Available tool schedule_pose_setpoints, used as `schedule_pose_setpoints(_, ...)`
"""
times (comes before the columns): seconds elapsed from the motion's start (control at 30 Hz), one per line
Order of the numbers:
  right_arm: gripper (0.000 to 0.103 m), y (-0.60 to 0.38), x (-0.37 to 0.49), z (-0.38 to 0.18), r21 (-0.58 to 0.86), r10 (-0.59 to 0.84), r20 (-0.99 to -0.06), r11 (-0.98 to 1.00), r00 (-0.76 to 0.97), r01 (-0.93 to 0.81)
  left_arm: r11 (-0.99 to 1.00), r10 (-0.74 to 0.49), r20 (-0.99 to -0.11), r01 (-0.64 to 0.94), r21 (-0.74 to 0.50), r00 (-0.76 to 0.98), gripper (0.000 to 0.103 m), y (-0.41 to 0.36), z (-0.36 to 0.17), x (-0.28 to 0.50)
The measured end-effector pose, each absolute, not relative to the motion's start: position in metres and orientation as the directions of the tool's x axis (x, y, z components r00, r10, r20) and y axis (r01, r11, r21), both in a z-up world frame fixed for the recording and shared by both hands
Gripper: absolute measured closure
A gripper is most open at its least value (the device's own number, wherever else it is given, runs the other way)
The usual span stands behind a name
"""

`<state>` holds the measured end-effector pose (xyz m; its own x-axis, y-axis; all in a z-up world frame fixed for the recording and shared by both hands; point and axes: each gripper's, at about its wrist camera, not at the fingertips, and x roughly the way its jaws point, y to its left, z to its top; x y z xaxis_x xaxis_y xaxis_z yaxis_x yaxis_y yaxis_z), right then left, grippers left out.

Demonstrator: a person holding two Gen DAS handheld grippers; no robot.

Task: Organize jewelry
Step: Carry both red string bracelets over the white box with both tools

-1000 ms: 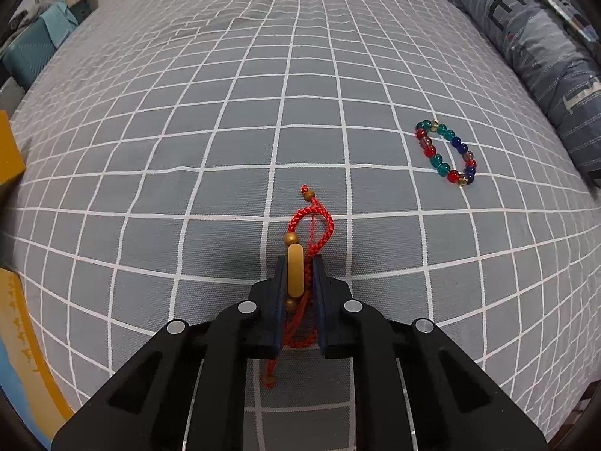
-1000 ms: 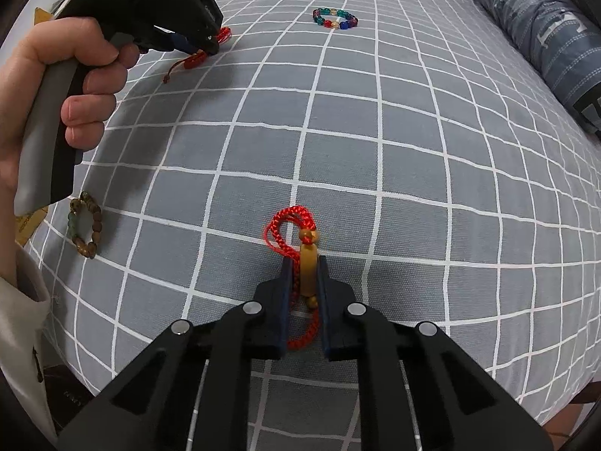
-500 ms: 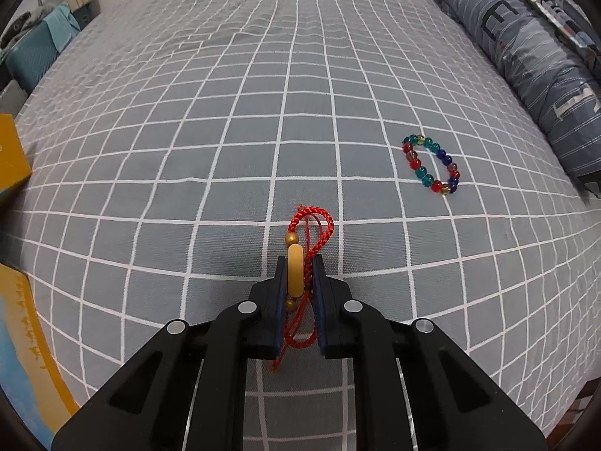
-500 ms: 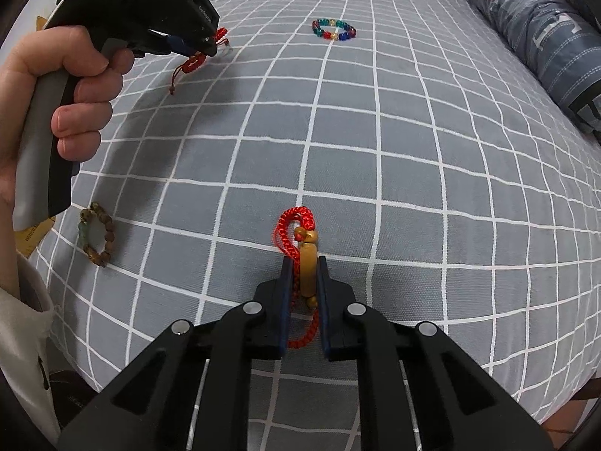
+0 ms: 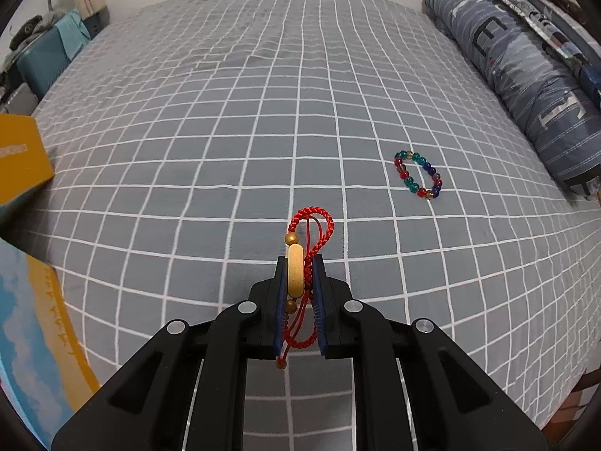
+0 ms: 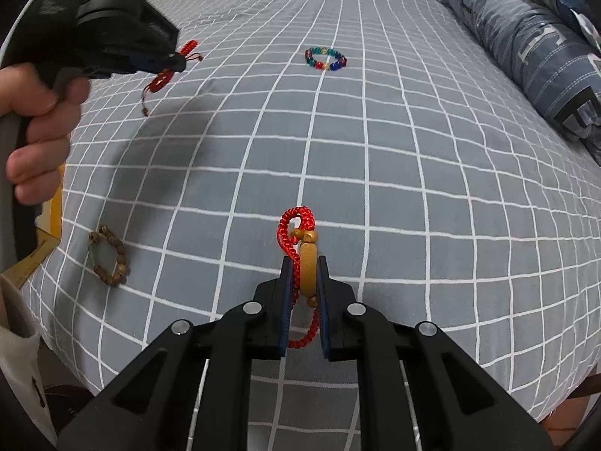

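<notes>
My left gripper (image 5: 299,263) is shut on a red cord bracelet (image 5: 305,248) with a gold bar, held above the grey checked bedspread (image 5: 188,150). My right gripper (image 6: 303,267) is shut on a second red cord bracelet (image 6: 300,240) with a gold bar. The left gripper (image 6: 176,61) also shows in the right wrist view at the upper left, its bracelet (image 6: 159,79) dangling. A multicoloured glass bead bracelet (image 5: 417,174) lies on the bed to the right; it also shows in the right wrist view (image 6: 325,58). A brown wooden bead bracelet (image 6: 109,255) lies near the bed's left edge.
A yellow box (image 5: 20,158) sits at the left edge of the bed. A blue and yellow object (image 5: 33,319) is at the lower left. A rolled blue striped quilt (image 5: 526,75) lies along the right side. The bed's front edge is close below both grippers.
Both grippers have risen and drawn back a little from the bedspread, each still holding its red bracelet. The bead bracelet appears farther off in the left wrist view.
</notes>
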<state>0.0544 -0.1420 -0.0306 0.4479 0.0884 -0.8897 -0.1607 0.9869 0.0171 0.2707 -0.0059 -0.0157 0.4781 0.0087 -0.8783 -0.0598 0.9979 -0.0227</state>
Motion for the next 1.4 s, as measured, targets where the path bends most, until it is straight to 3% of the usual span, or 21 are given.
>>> schedule_pose_setpoints(0.8,0.092,-0.142,0.097,0.004,-0.012,0.046,-0.822,0.995,0.568,-0.097,0.991,0.081,-0.83,-0.13,0.011,0.552,0.091,0.041,0.029,0.204)
schedule_pose_setpoints(1.4,0.092,-0.061,0.107,0.057,0.022,0.146,-0.761,0.98,0.632,-0.2,0.962,0.181,-0.764,-0.274,0.005,0.619,0.091,0.113,0.083,0.126)
